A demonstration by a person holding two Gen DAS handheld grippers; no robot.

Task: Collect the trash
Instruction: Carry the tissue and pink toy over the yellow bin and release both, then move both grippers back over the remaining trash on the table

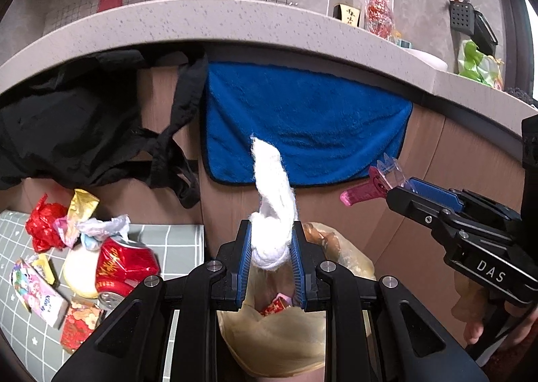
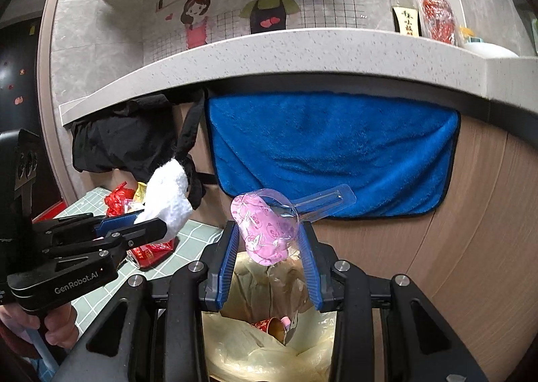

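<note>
My left gripper (image 1: 270,247) is shut on a white fluffy wad (image 1: 273,214), held above the open yellowish trash bag (image 1: 279,341); it also shows in the right wrist view (image 2: 168,197). My right gripper (image 2: 269,244) is shut on a pink and clear plastic package (image 2: 265,230) above the same bag (image 2: 262,348); this package shows at the right in the left wrist view (image 1: 376,183). Red and pink scraps lie inside the bag (image 2: 272,326). More trash lies on the checked mat (image 1: 181,247): a crushed red can (image 1: 124,264), a red wrapper (image 1: 43,224), and a pink carton (image 1: 37,294).
A blue towel (image 1: 302,123) and black cloth (image 1: 67,126) hang on the wooden cabinet front under a speckled counter (image 1: 201,22). Bottles (image 1: 348,7) stand on the counter at the back right.
</note>
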